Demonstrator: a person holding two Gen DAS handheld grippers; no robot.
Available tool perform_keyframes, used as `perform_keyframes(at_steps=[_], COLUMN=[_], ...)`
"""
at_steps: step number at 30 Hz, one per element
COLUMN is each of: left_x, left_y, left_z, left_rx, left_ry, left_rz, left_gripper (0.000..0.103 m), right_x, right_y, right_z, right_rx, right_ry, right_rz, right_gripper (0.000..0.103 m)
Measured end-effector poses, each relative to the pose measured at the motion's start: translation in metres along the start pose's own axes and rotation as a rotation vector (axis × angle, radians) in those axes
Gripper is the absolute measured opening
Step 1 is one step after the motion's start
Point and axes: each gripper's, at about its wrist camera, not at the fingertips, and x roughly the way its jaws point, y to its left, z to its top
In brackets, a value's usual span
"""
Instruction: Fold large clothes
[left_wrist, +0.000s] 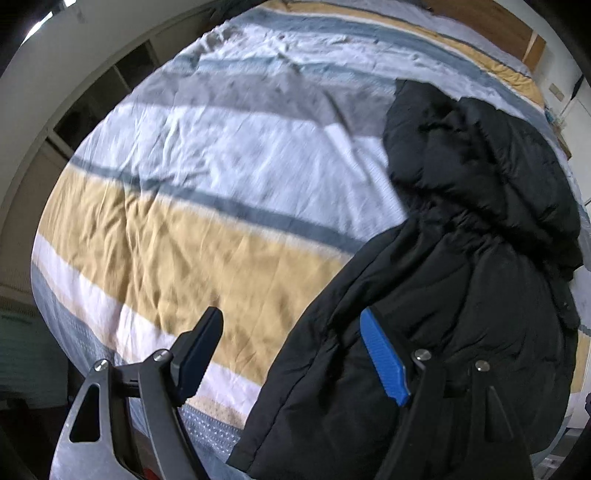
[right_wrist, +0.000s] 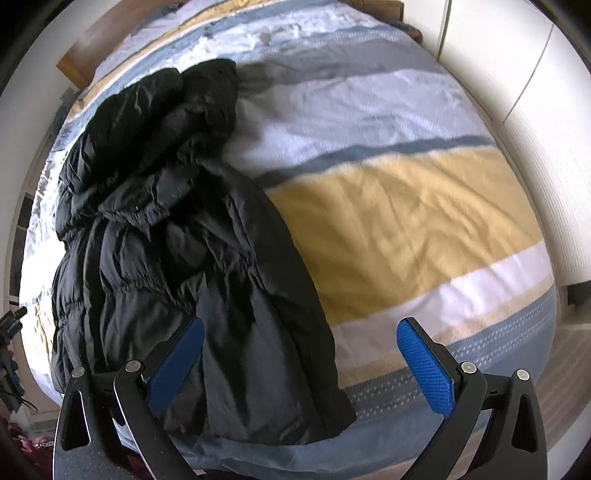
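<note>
A black puffer jacket (left_wrist: 443, 280) with a hood lies lengthwise on a striped bed cover (left_wrist: 207, 177), hood toward the headboard, hem at the near bed edge. It also shows in the right wrist view (right_wrist: 177, 236). My left gripper (left_wrist: 291, 350) is open and empty, hovering above the jacket's left hem edge; its right fingertip is over the jacket, its left over the cover. My right gripper (right_wrist: 299, 354) is open and empty above the jacket's right hem side, its left finger over the jacket, its right finger over the striped bed cover (right_wrist: 406, 206).
A wooden headboard (left_wrist: 491, 22) stands at the far end of the bed. White wardrobe doors (right_wrist: 517, 74) run along the right side. Open shelving (left_wrist: 92, 103) stands to the left. Dark red fabric (right_wrist: 26, 443) lies on the floor at the lower left.
</note>
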Motion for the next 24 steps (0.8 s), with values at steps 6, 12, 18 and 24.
perform_keyframes(at_steps=[6,12,18,24], left_x=[0.027,0.051,0.077,0.098], left_y=[0.019,0.025,0.029,0.033], left_z=[-0.027,-0.053,-0.071,-0.086], left_rx=[-0.039,-0.029,-0.047,-0.129], left_ry=[0.071,0.144,0.217,0.282], left_rz=[-0.005,-0.039,-0.129,-0.222], left_gripper=[0.076,0.076,0.076,0.076], right_x=[0.024,0.053,0.079,0.106], right_y=[0.000,-0.002,0.002,0.004], right_z=[-0.015,-0.027,-0.030,-0.033], right_rx=[0.008,0.006,-0.005,0.018], right_ry=[0.063,0.133,0.184,0.238], right_rz=[0.013,0.002,0.020,0.060], right_gripper=[0.102,0.102,0.102,0.102])
